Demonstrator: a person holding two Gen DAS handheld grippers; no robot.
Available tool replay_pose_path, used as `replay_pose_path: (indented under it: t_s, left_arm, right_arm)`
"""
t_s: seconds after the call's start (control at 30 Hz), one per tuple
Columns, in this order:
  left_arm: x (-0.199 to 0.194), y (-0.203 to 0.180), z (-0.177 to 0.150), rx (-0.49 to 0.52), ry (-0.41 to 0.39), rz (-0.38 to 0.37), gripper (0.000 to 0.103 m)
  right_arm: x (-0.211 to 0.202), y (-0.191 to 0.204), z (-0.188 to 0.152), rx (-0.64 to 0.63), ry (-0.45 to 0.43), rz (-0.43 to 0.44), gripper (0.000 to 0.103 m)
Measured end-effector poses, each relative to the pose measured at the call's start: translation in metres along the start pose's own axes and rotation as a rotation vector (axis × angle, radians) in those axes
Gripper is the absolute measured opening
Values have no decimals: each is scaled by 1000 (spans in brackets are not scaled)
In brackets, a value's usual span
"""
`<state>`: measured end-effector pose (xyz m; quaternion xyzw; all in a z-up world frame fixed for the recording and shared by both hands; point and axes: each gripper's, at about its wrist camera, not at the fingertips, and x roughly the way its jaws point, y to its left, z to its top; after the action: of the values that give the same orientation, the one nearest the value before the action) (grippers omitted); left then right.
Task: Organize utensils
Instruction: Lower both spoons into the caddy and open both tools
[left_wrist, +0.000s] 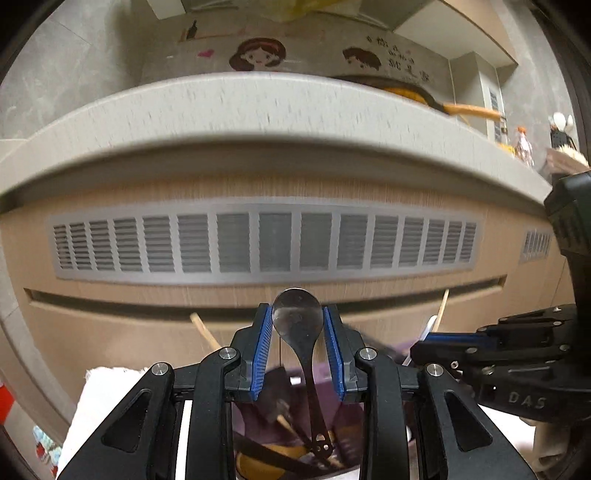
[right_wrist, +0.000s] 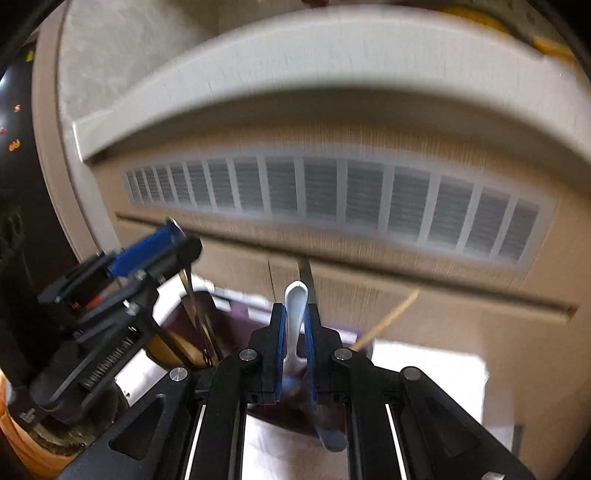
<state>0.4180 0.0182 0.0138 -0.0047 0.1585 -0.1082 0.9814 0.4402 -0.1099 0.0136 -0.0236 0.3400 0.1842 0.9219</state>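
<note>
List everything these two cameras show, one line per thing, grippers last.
metal spoon: one, dark steel, bowl up between the left pads, handle down into the box
white spoon: one, white, bowl up between the right pads
box: one, purple, below both grippers, holding utensils
chopsticks: at least two, wooden, sticking up from the box
cloth: one, white, under the box
vent grille: one, grey, on the cabinet front
counter: one, pale grey, above the cabinet
pan: one, dark with a wooden handle, on the counter
wall stickers: two cartoon faces, behind the counter
left gripper: black with blue pads, shut on the metal spoon
right gripper: black with blue pads, shut on the white spoon
</note>
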Motion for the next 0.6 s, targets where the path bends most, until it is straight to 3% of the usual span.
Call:
replay_pose_path:
  t_s: [0.13,0.37,0.53,0.6]
  left_arm:
    - [9,0,-16,-15,44,-13,29]
    - [6,-6,-22,12,51,-9,30]
    - [-2,-6,-23,0,51,-16,45]
    - [-7,-6,-21,1,46,-20,47]
  right_arm:
    - [18,-2,-14,7,51,3,10]
    - [34,-1,-25,3,98,12,10]
    - [22,9,-23,-45,80,25,12]
    - [13,13,-23,-69,68,23,17]
